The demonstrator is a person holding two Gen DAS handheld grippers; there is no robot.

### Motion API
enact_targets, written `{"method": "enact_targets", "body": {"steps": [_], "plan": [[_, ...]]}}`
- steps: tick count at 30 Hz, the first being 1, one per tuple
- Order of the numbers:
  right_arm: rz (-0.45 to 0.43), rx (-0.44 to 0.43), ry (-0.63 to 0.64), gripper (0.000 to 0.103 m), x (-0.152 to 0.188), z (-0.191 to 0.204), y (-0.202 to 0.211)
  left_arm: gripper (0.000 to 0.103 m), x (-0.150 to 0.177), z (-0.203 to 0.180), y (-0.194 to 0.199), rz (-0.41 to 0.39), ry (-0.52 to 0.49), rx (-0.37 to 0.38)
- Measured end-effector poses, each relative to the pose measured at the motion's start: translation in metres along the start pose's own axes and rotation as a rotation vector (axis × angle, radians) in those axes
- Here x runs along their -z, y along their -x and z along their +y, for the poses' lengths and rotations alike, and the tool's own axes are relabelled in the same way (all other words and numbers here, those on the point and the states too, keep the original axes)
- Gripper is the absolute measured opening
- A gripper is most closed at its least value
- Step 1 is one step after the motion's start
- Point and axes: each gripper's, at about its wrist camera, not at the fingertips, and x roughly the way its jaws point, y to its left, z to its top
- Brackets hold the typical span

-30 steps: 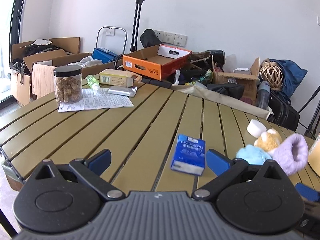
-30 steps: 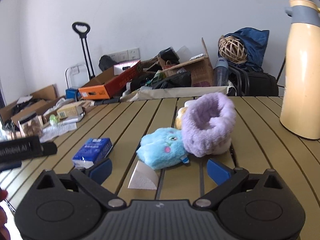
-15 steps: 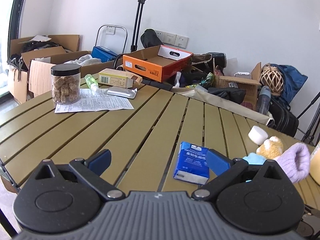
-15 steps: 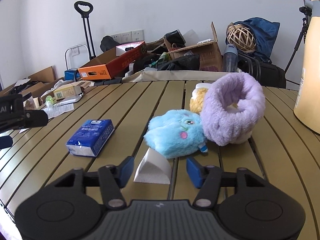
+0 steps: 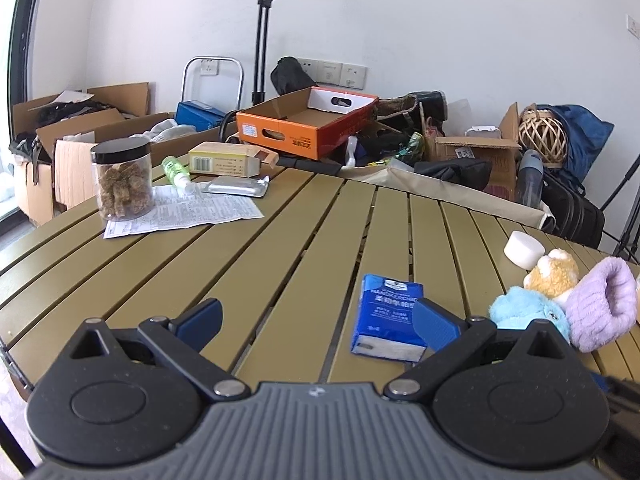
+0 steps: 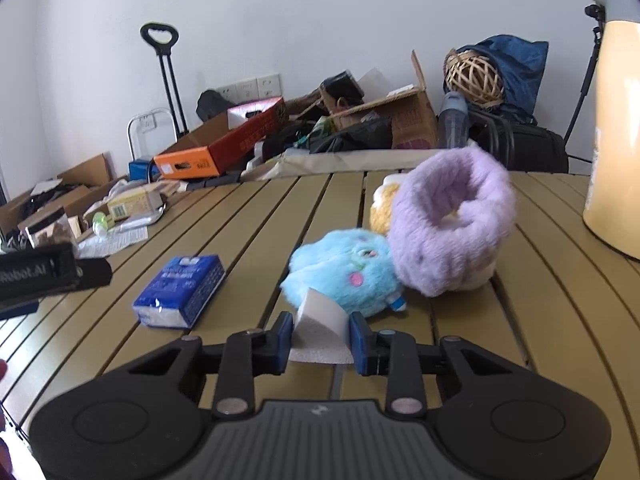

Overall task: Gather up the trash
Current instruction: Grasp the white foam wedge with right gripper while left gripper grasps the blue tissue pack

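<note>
The left claw [image 5: 316,318] hangs spread wide over the slatted surface [image 5: 248,264], its right finger overlapping a blue tissue pack [image 5: 386,326].

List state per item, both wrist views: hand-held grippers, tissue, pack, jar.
right hand-held gripper: shut on white tissue
left hand-held gripper: open, nothing between fingers
blue tissue pack: lying flat on table
snack jar: upright, lid on

**Crowded ahead of the right gripper, open ahead of the left**

Straight ahead of the right gripper [image 6: 320,334], a blue plush toy [image 6: 344,270] and a purple fuzzy cuff [image 6: 450,224] block the way. Ahead of the left gripper [image 5: 316,320], bare table slats [image 5: 256,248] lie open; a tissue pack [image 5: 386,320] sits by its right finger.
</note>
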Motion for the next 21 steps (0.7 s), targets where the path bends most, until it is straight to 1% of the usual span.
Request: {"method": "enact_targets", "body": {"steps": [5,10,14,21], "plan": [[-0.049,0.022,-0.011,0.029,-0.007,-0.019,0.016,0.103,0.005,-0.014,-0.007,-0.011,-0.011,0.018],[-0.080,0.067,-0.025,0.029,-0.009,-0.044,0.028,0.103,0.008,-0.028,-0.014,-0.009,-0.024,0.022],[-0.098,0.109,-0.048,0.029,-0.010,-0.067,0.037,0.103,0.008,-0.037,-0.024,0.011,-0.036,0.020],[-0.106,0.181,-0.101,0.029,-0.007,-0.109,0.045,0.102,0.007,-0.045,-0.044,0.073,-0.047,0.019]]}}
